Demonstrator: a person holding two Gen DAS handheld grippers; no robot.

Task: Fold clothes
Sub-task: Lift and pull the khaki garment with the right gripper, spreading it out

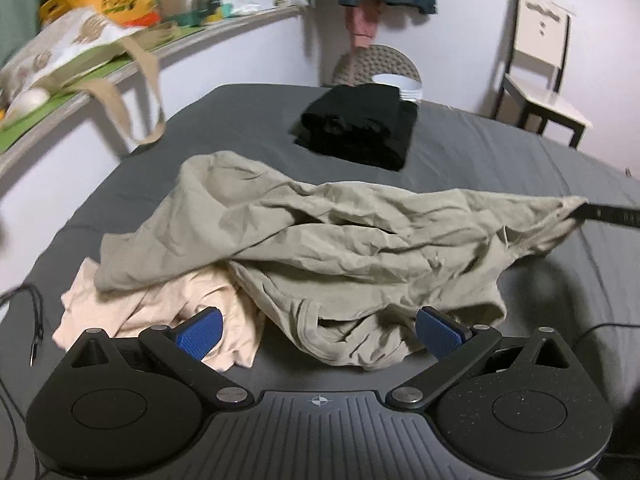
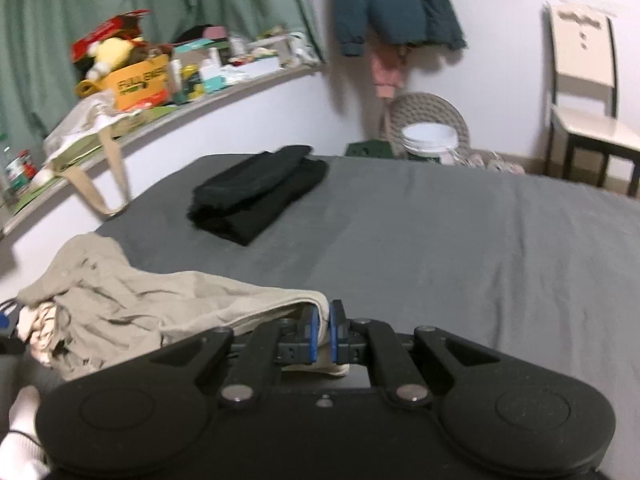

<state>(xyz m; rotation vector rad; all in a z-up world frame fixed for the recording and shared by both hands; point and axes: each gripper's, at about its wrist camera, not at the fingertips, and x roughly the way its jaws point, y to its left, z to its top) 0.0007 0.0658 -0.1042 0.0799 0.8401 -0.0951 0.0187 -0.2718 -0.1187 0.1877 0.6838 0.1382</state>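
A crumpled khaki garment lies on the grey bed sheet, stretched toward the right. My right gripper is shut on the hem of the khaki garment, and cloth shows between its blue pads. In the left wrist view the right gripper's dark tip holds the garment's right end. My left gripper stands open just above the garment's near folds, with nothing pinched between its blue pads. A pale peach garment lies partly under the khaki one at the left.
A folded black stack sits farther back on the bed. A cluttered shelf with a hanging tote strap runs along the left wall. A chair stands at the right and a basket beyond the bed. A black cable lies at the left.
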